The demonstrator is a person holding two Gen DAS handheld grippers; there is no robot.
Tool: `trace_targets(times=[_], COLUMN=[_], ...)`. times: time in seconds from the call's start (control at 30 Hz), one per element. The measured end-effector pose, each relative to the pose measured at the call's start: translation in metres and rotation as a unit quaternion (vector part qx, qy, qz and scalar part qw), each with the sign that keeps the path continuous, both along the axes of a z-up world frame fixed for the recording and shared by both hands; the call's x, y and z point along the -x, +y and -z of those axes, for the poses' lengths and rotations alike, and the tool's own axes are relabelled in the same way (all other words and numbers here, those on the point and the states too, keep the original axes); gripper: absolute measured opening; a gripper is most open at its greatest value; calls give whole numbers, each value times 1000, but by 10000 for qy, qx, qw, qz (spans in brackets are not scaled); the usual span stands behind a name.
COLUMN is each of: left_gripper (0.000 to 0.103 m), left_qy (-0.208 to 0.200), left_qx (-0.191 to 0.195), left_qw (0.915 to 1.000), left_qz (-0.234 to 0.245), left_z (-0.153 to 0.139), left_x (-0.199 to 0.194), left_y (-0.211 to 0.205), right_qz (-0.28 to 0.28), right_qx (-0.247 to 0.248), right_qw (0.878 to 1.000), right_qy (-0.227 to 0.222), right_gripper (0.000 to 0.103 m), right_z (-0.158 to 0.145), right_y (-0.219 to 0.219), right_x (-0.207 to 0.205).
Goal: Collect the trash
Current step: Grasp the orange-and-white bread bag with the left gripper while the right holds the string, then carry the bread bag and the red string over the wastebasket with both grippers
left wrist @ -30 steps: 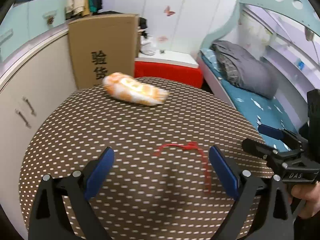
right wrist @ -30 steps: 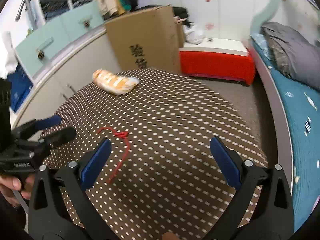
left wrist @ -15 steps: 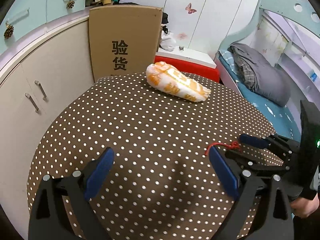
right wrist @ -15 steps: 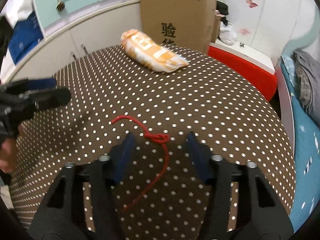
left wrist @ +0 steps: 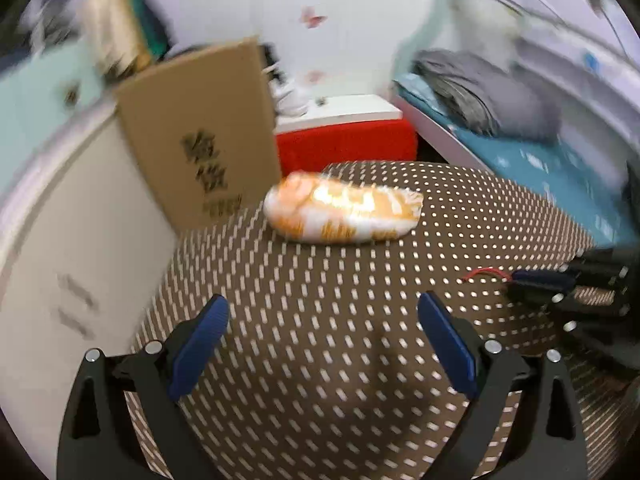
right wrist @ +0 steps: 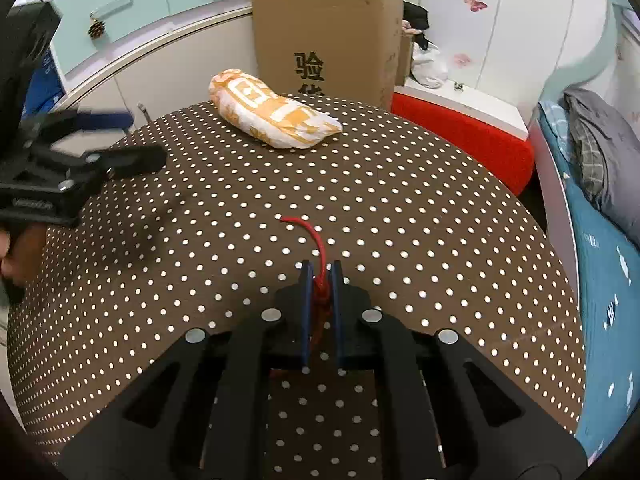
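A red string (right wrist: 314,240) lies on the brown dotted table (right wrist: 400,208). My right gripper (right wrist: 320,276) is shut on the string, whose free end curls out ahead of the fingertips. The string's tip also shows in the left wrist view (left wrist: 486,273), beside the right gripper (left wrist: 532,280). An orange and white snack bag (right wrist: 272,110) lies at the table's far side; it also shows in the left wrist view (left wrist: 344,213). My left gripper (left wrist: 322,320) is open and empty, hovering over the table short of the bag. The left gripper also shows in the right wrist view (right wrist: 120,136).
A tall cardboard box (right wrist: 324,36) stands behind the table. A red and white cabinet (right wrist: 464,128) sits to its right. A bed with teal sheet (right wrist: 600,248) and grey blanket runs along the right. White cupboards (left wrist: 60,260) stand at the left.
My right gripper has closed on the red string. My left gripper has swung left and toward the snack bag, staying open.
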State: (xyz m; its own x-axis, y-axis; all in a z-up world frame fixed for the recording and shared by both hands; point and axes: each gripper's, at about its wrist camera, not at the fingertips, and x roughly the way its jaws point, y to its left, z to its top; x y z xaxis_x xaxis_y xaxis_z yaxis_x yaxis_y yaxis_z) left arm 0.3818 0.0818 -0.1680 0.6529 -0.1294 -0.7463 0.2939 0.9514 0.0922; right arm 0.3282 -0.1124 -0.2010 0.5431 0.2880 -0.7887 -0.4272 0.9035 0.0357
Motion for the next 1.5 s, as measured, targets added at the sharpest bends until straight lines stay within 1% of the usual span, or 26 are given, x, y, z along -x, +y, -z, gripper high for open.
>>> trace_targets(times=[0.03, 0.1, 0.13, 0.23, 0.27, 0.33, 0.43, 0.47, 0.5, 0.53, 0.57, 0.6, 0.63, 0.67, 0.73, 0.9, 1.03, 1.17, 1.27, 1.33, 1.43, 1.5], left_gripper=[93, 93, 93, 93, 93, 93, 93, 91, 75, 63, 57, 46, 41, 40, 38, 36, 36, 36, 36, 36, 36, 36], left_qy=[-123, -251, -277, -181, -186, -184, 24, 112, 228, 291, 428, 497, 486, 486, 537, 660, 663, 612, 651, 645, 687, 711], left_qx=[-279, -623, -811, -1158, -1369, -1538, -1643, -1656, -1665, -1608, -1429, -1377, -1413, -1429, -1299, -752, -338, 105, 439, 539, 843, 931], left_qw=[9990, 9952, 9913, 9814, 9751, 9680, 9575, 9557, 9538, 9540, 9566, 9582, 9591, 9602, 9634, 9743, 9802, 9859, 9878, 9881, 9862, 9853], left_qz=[315, 715, 999, 1522, 1736, 1976, 2369, 2432, 2492, 2514, 2504, 2458, 2406, 2350, 2283, 2019, 1835, 1554, 1347, 1286, 1250, 1243], left_z=[-3, -6, -5, 1, 6, 11, 21, 25, 28, 29, 27, 27, 27, 27, 25, 18, 12, 2, -3, -8, -20, -25], left_x=[-7, -17, -25, -42, -49, -56, -71, -75, -77, -78, -80, -81, -80, -76, -63, -29, -5, 19, 28, 35, 47, 51], left_y=[-5, -13, -17, -26, -31, -36, -42, -41, -42, -42, -40, -40, -40, -40, -41, -43, -50, -59, -65, -72, -89, -100], right_qz=[17, 58, 86, 157, 172, 192, 187, 185, 188, 195, 206, 230, 240, 252, 271, 354, 464, 573, 651, 710, 822, 911], right_qx=[-10, -25, -35, -89, -97, -108, -86, -70, -61, -71, -94, -125, -142, -159, -198, -336, -401, -467, -539, -567, -617, -690], right_qw=[10000, 10000, 9999, 9998, 9998, 9997, 9997, 9997, 9998, 9997, 9997, 9996, 9996, 9995, 9994, 9988, 9980, 9969, 9958, 9948, 9928, 9908], right_qy=[17, 44, 54, 85, 87, 95, 106, 105, 95, 88, 87, 86, 85, 84, 81, 7, -137, -265, -360, -454, -621, -720], right_gripper=[9, 9, 9, 9, 9, 9, 9, 9, 9, 9, 9, 9, 9, 9, 9, 9, 9, 9, 9, 9, 9, 9], right_z=[-1, -1, -1, -2, -2, -2, -2, -3, -3, -4, -5, -6, -7, -7, -9, -17, -29, -40, -49, -57, -72, -81], right_y=[0, 0, 0, 0, 0, -1, -2, -2, -2, -3, -5, -6, -9, -10, -14, -29, -49, -71, -87, -100, -121, -137], right_x=[0, 0, 1, 0, 0, 0, 0, 1, 4, 7, 8, 10, 12, 14, 19, 34, 48, 61, 72, 77, 79, 81])
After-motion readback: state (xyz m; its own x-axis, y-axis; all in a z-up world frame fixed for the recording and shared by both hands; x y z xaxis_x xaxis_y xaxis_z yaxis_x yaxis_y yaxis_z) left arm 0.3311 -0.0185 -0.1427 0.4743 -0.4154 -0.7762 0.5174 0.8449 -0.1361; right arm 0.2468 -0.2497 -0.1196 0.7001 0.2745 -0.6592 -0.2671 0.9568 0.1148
